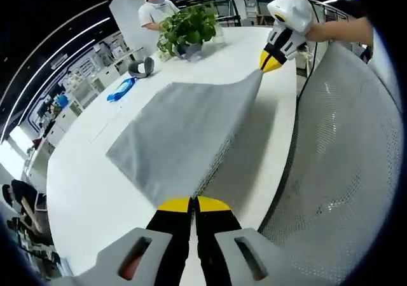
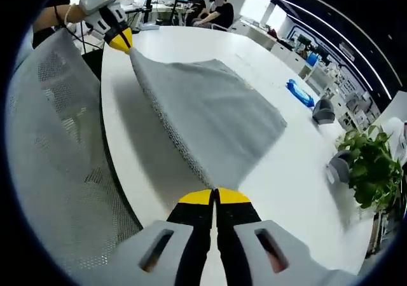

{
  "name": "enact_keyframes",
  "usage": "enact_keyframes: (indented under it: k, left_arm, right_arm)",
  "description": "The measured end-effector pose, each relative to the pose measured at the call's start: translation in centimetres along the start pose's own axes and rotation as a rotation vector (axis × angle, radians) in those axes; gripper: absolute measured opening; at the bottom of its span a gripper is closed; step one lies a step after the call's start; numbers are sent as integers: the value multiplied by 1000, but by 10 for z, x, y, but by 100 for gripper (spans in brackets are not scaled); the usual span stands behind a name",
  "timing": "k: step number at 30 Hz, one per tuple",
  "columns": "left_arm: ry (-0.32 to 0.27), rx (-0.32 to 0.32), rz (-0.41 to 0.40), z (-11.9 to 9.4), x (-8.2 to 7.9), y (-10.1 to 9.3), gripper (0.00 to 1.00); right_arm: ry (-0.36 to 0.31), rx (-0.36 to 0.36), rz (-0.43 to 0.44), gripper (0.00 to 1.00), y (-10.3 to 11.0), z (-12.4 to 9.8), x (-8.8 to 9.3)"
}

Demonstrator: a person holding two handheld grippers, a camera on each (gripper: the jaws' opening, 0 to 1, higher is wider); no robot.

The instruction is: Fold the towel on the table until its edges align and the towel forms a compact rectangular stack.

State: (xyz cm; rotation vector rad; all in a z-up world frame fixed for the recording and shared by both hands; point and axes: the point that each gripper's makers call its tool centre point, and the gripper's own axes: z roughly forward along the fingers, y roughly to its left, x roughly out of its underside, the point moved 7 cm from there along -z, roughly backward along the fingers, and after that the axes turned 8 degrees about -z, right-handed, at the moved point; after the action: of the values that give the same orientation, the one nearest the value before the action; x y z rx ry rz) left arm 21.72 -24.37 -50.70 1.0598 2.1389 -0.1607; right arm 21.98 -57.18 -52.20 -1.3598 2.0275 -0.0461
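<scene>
The towel [image 1: 184,130] hides its own underside and the bench [image 1: 95,184] beneath; the plant [image 2: 372,165] is cut off at 3 o'clock.

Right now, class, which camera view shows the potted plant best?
The left gripper view: the potted plant stands whole on the table beyond the towel, pot visible. In the right gripper view the potted plant sits at the edge, leaves visible, its pot not clear.

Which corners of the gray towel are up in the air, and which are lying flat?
The two near-edge corners of the gray cloth towel are lifted, one pinched in the left tool, one in the right tool. The far corners lie flat on the white table.
</scene>
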Motion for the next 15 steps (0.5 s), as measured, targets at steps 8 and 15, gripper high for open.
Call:
enact_keyframes:
  k: [8, 15]
  left_arm:
    - [-20, -21, 6, -20, -12, 1, 2]
    - [-17, -27, 11, -25, -13, 0, 2]
  right_arm:
    - [-11, 34, 22, 0, -1, -19, -10]
    - [-30, 39, 69, 0, -1, -27, -13]
